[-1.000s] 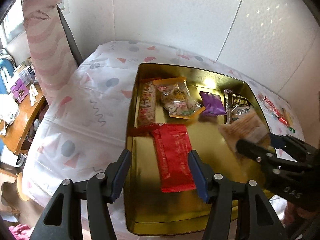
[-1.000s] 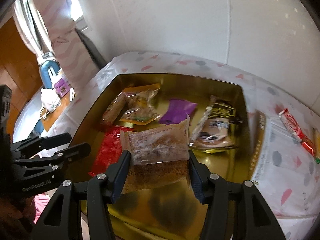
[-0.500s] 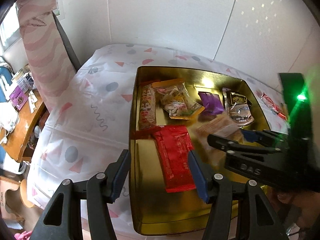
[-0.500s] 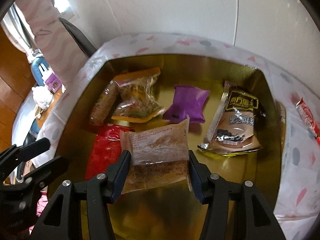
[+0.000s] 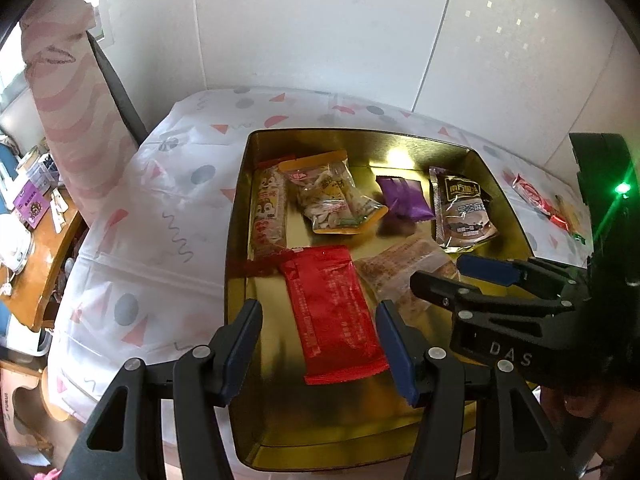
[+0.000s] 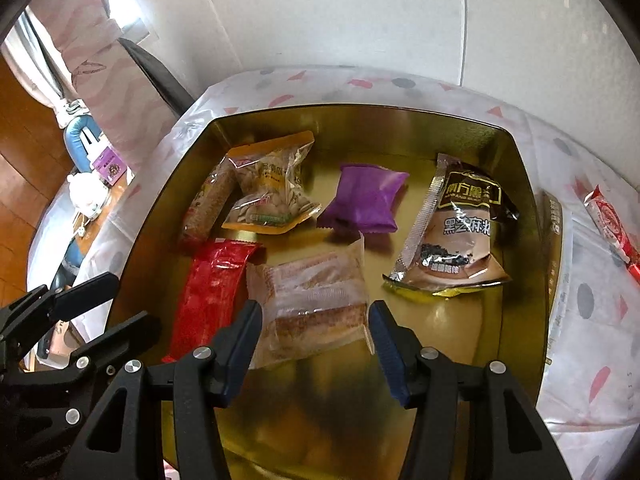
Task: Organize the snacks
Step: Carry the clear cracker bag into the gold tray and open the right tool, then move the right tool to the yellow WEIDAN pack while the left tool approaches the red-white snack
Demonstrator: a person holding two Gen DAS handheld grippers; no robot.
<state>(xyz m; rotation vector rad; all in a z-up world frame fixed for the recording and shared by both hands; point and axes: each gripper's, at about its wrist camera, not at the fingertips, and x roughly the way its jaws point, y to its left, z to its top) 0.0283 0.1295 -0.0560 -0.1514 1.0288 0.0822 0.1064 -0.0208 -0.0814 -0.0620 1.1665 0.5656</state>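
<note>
**A:** Start at the right gripper (image 6: 314,334). What sits between its jaws?

**B:** A clear-wrapped pastry packet (image 6: 310,300), clamped at its near end, 1 blue pad on each side. The far end droops toward the floor of the gold tin (image 6: 516,216); I cannot tell whether it touches yet. My guess is the grip is kept on so the packet lands flat in the open patch rather than flopping onto a neighbour.

**B:** That patch lies just beside the red packet (image 6: 208,292) on the left, with the brown sesame packet (image 6: 456,236) to the right and the purple packet (image 6: 366,200) behind it.

**A:** And the left gripper (image 5: 320,350)?

**B:** Its jaws stand apart with nothing pressed between them. It hangs above the tin's near-left part, over the red packet but clear of it, seemingly kept out of the way while the other one works.

**A:** Further out?

**B:** Along the far wall sit an orange-edged seed packet (image 6: 272,192) and a long patterned bar (image 6: 208,204), each lying flat and mostly in its own spot, which reads as a deliberate layout. Outside the tin, a red-and-white sweet (image 6: 610,224) lies on the patterned tablecloth (image 5: 168,208), so sorting looks unfinished.
</note>
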